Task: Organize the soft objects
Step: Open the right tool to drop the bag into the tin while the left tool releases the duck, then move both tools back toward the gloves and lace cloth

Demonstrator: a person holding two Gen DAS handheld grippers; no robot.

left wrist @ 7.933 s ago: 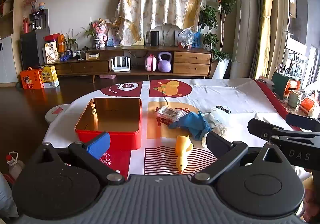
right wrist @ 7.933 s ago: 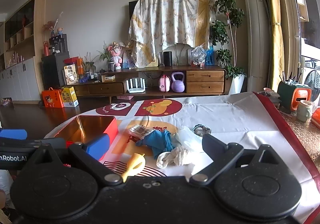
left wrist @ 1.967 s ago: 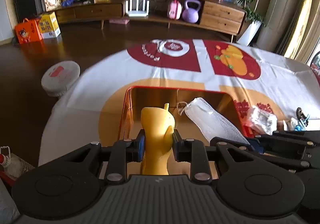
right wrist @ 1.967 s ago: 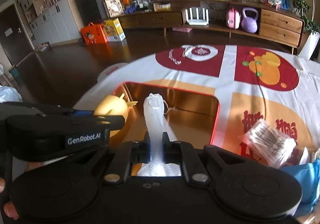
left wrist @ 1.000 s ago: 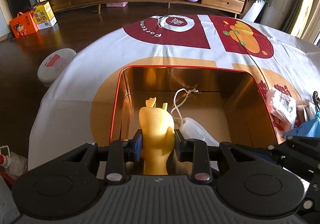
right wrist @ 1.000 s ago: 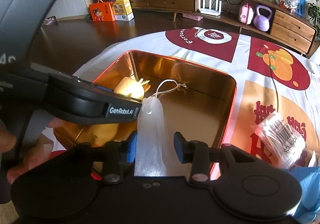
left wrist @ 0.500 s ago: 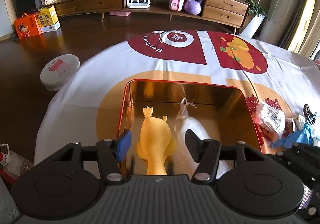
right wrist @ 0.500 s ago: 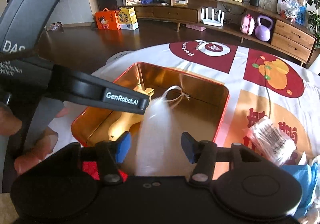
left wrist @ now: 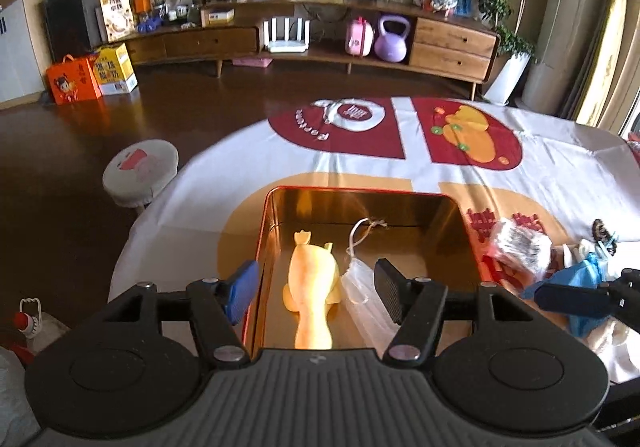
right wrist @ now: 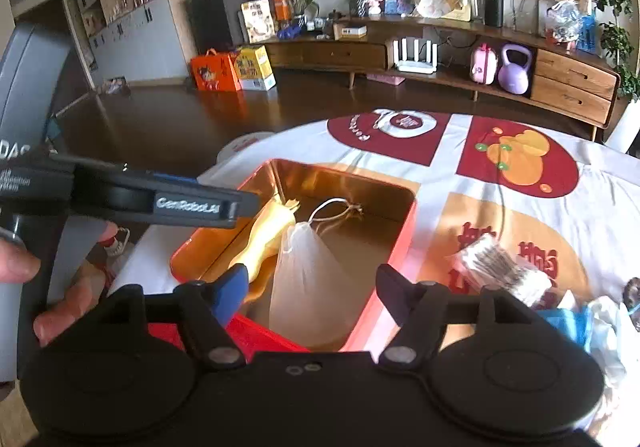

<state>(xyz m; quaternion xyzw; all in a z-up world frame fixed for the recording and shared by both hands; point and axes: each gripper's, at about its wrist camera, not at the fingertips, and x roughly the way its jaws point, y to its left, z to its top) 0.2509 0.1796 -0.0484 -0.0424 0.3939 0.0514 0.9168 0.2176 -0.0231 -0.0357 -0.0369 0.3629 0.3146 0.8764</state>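
Note:
A red tin (left wrist: 360,189) with a gold inside sits on the printed tablecloth. In it a yellow duck toy (left wrist: 312,283) and a white face mask (left wrist: 360,287) lie side by side. My left gripper (left wrist: 316,289) hangs open above the tin's near end, its pads clear of the duck below. In the right wrist view the tin (right wrist: 340,169) holds the mask (right wrist: 308,275) and the duck (right wrist: 268,235). My right gripper (right wrist: 312,287) is above them, jaws opening, pads off the mask. The left gripper's finger (right wrist: 188,205) crosses at the left.
Right of the tin lie a crinkly plastic packet (left wrist: 516,247), a blue glove (left wrist: 580,283) and white cloth. A person's hand (right wrist: 60,287) grips the left tool. A round stool (left wrist: 140,175) stands on the floor past the table's left edge.
Both grippers have opened and let go: the duck and the mask now lie in the tin. Both hands have lifted and drawn back from it.

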